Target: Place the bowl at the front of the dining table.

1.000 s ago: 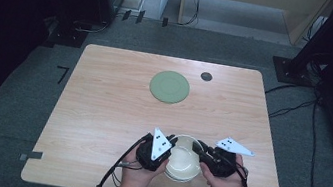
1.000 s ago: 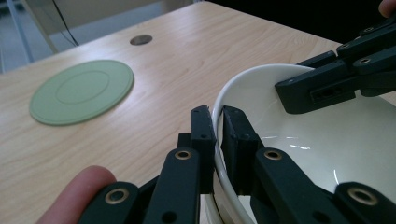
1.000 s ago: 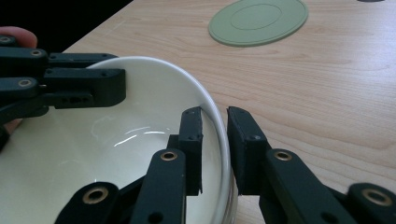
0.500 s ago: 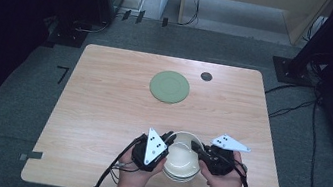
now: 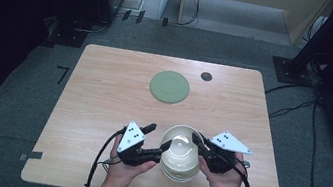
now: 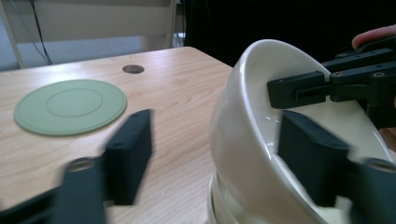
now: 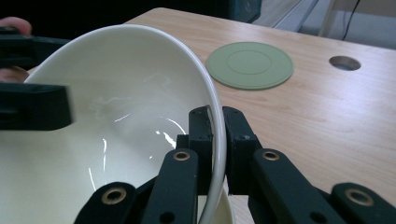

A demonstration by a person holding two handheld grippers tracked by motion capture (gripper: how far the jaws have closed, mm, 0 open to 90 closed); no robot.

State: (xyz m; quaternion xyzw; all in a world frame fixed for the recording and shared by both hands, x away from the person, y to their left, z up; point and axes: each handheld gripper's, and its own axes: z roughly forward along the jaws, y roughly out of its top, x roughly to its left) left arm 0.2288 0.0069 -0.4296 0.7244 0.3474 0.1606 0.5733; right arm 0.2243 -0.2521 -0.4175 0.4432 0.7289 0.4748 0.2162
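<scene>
A cream upper bowl [image 5: 179,146] tilts inside a second cream bowl [image 5: 177,173] near the table's front edge. My right gripper [image 5: 196,139] is shut on the upper bowl's right rim [image 7: 215,122], one pad inside and one outside. My left gripper [image 5: 158,136] is at the bowl's left side and its jaws have just been opening. In the left gripper view the bowl's wall [image 6: 243,140] stands between the two pads without touching either, and the lower bowl [image 6: 219,207] peeks out beneath. The left gripper [image 6: 219,163] is open.
A flat round green mat [image 5: 169,86] lies at the table's middle back. A small dark round hole [image 5: 206,76] sits behind it to the right. The wooden table [image 5: 103,93] ends just behind the person's hands.
The left gripper's jaws have spread apart and the hand has shifted left off the bowl's rim. The upper bowl has tipped up a little in the right gripper.
</scene>
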